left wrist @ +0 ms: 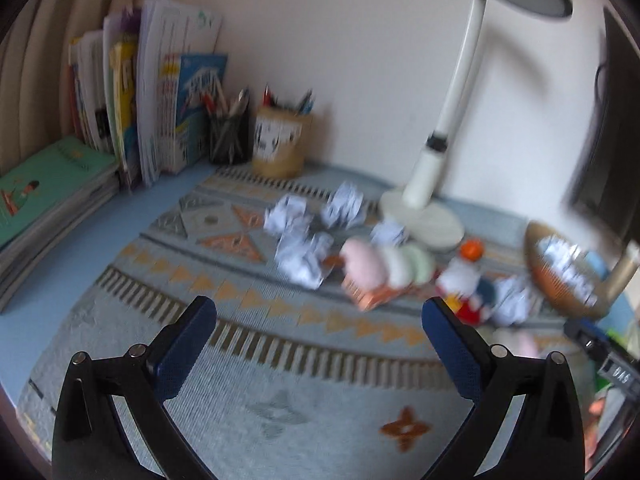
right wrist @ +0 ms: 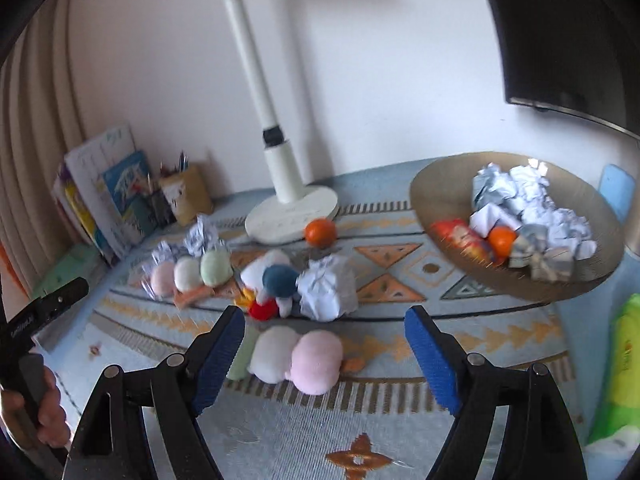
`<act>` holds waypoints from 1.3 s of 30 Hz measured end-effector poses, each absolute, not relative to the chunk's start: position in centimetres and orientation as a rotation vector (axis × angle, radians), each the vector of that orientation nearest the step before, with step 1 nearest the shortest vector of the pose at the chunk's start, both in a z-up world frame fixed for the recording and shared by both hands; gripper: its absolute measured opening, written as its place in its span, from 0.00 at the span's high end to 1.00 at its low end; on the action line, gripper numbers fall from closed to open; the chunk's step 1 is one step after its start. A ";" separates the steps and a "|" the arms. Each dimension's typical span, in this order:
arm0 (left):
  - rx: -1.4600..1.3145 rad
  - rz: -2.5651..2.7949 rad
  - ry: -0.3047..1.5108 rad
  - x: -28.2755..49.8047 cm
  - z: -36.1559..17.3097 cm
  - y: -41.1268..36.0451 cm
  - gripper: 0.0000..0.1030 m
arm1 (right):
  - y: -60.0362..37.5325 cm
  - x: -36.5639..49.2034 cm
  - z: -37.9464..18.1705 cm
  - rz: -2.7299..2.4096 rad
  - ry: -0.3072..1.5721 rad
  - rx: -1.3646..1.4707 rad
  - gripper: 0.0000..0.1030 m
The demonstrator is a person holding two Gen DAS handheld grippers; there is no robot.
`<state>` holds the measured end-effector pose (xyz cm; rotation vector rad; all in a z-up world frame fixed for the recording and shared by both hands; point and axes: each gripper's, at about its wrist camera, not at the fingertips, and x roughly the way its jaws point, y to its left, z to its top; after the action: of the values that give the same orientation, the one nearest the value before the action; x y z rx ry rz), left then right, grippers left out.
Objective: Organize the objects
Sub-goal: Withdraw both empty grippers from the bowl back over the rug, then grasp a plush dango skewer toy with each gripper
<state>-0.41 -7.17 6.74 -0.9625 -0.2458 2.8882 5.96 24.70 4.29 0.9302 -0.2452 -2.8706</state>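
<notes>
The right tool (right wrist: 324,336) hangs wide and empty over a pastel plush ice cream (right wrist: 298,356) lying just past its pads, on the patterned surface (right wrist: 400,412). The left tool (left wrist: 320,328) is also spread wide and holds nothing. The big bowl (right wrist: 440,188) at the right already holds a heap of crumpled paper, a snack packet (right wrist: 460,238) and an orange, so sorting looks about half done. Left loose: a second plush ice cream (right wrist: 188,272), a doll (right wrist: 272,284), several paper balls such as the one beside it (right wrist: 328,288), and an orange (right wrist: 320,232) by the lamp base (right wrist: 292,216).
</notes>
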 end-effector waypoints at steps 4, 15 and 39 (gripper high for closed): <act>-1.010 2.855 -0.249 -1.1 4.2 -6.9 0.01 | 24.4 5.0 2.2 -2.854 -0.206 0.963 0.21; -0.989 2.699 0.084 -1.0 4.7 -3.3 0.01 | 24.5 3.5 1.1 -2.722 -0.207 1.049 0.21; -1.182 2.141 0.586 -11.8 4.5 2.3 0.40 | 21.8 -1.3 -1.4 -2.188 0.186 1.233 0.21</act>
<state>-11.81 2.28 4.50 -1.1820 0.5862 2.1409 -1.33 21.80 -1.38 1.2331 0.1856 -2.1877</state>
